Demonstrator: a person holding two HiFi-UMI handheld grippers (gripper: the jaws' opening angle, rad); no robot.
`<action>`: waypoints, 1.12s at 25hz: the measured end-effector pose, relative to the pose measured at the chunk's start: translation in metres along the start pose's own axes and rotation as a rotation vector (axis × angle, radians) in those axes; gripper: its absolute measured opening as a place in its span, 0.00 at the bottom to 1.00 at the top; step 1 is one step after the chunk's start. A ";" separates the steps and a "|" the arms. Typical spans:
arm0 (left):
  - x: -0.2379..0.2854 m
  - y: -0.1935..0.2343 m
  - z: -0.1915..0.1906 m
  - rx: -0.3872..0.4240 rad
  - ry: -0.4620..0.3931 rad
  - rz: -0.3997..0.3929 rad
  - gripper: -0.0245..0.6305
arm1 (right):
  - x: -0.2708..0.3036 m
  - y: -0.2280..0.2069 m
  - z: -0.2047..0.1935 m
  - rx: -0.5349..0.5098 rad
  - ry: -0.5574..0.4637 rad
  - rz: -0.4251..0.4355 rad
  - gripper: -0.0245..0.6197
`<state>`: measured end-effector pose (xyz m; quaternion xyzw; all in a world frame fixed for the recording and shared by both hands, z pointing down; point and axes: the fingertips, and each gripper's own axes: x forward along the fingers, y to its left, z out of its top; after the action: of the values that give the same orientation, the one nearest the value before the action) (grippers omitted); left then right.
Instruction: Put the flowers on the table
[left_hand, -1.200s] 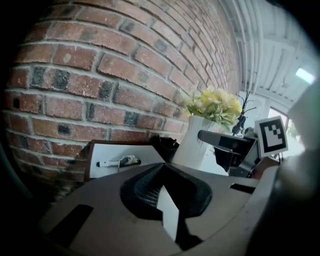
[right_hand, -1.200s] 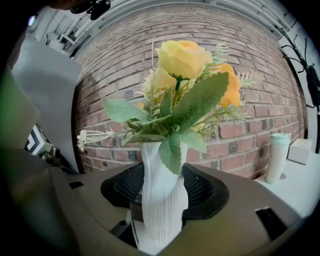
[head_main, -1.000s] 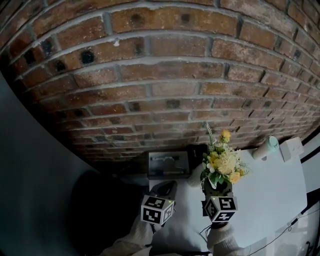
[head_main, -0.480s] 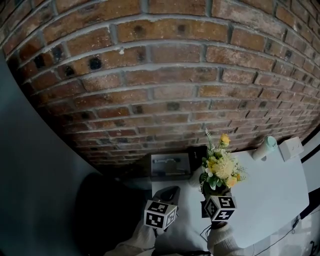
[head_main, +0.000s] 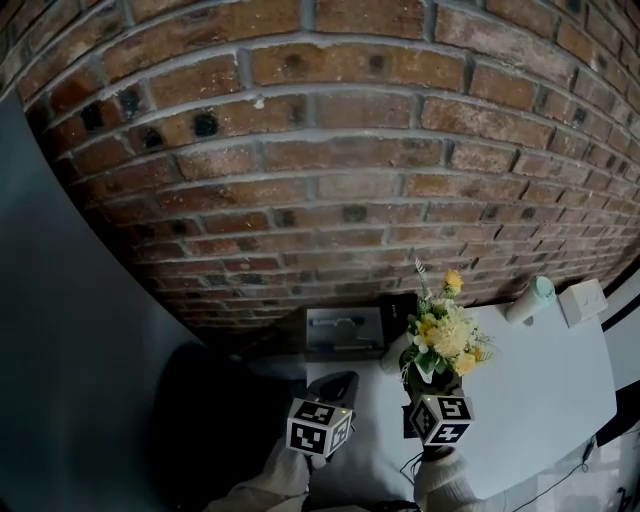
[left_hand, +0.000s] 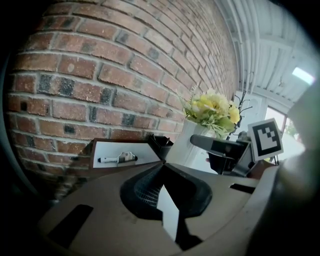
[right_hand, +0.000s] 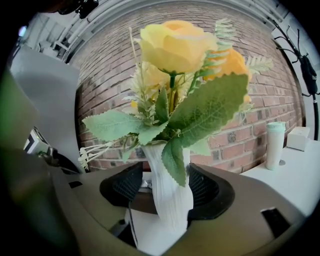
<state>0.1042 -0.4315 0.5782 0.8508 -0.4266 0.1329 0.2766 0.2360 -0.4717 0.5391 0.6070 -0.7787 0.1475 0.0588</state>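
Risk of toppling at set-down: white vase (right_hand: 169, 200) leaning between the pads, top-heavy with yellow flowers (right_hand: 172, 47), likely to fall if released before sitting flat on the white table (head_main: 540, 370). Right gripper (right_hand: 167, 187) clamped narrowly around the vase's lower body, holding it over the table's near left part. Left gripper (left_hand: 162, 167) closed on nothing, just alongside
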 end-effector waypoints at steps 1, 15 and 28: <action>0.000 -0.001 0.001 0.002 -0.002 -0.002 0.05 | -0.001 0.000 0.000 0.000 0.002 0.000 0.44; -0.024 -0.024 0.008 0.017 -0.029 -0.034 0.05 | -0.048 0.004 -0.009 0.045 0.047 -0.044 0.44; -0.077 -0.060 0.006 0.044 -0.082 -0.021 0.05 | -0.123 0.028 0.027 0.037 -0.096 -0.036 0.19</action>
<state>0.1063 -0.3559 0.5160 0.8658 -0.4255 0.1043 0.2417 0.2426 -0.3597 0.4753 0.6281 -0.7669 0.1313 0.0126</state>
